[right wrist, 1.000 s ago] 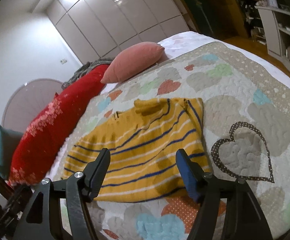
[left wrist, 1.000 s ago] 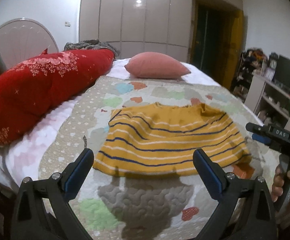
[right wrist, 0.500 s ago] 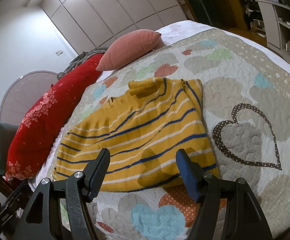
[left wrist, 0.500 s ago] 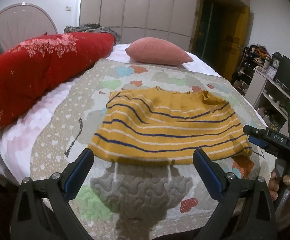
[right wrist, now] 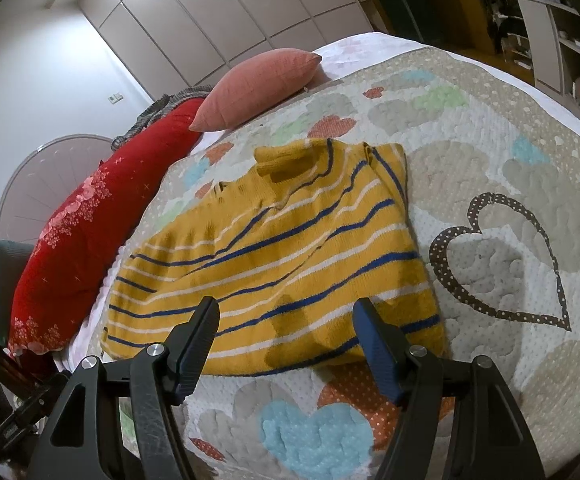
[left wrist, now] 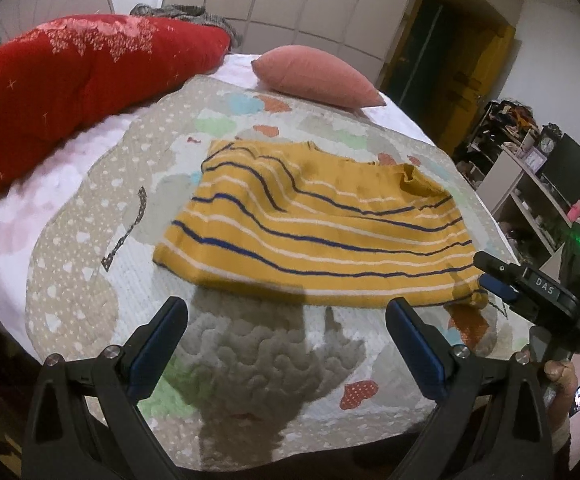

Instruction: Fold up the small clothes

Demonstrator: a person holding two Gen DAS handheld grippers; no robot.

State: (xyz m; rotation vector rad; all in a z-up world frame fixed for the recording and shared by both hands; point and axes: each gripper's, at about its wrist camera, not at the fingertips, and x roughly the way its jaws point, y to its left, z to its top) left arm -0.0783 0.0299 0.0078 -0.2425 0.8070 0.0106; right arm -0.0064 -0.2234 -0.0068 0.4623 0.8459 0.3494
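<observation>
A small mustard-yellow sweater (left wrist: 314, 232) with blue and white stripes lies flat on a quilted heart-pattern bedspread (left wrist: 265, 364); it also shows in the right wrist view (right wrist: 281, 264). My left gripper (left wrist: 285, 320) is open and empty, hovering just short of the sweater's near hem. My right gripper (right wrist: 285, 320) is open and empty, its fingertips over the sweater's near edge by its right corner. The right gripper also shows in the left wrist view (left wrist: 494, 276), beside the sweater's right corner.
A long red bolster (left wrist: 69, 84) lies along the bed's left side and a pink pillow (left wrist: 318, 76) at the head. Shelves with clutter (left wrist: 538, 184) stand right of the bed. A heart outline (right wrist: 498, 260) marks the bedspread right of the sweater.
Both grippers have moved closer to the sweater's near hem and stayed open. The left view has swung left and tilted down. The sweater has not moved.
</observation>
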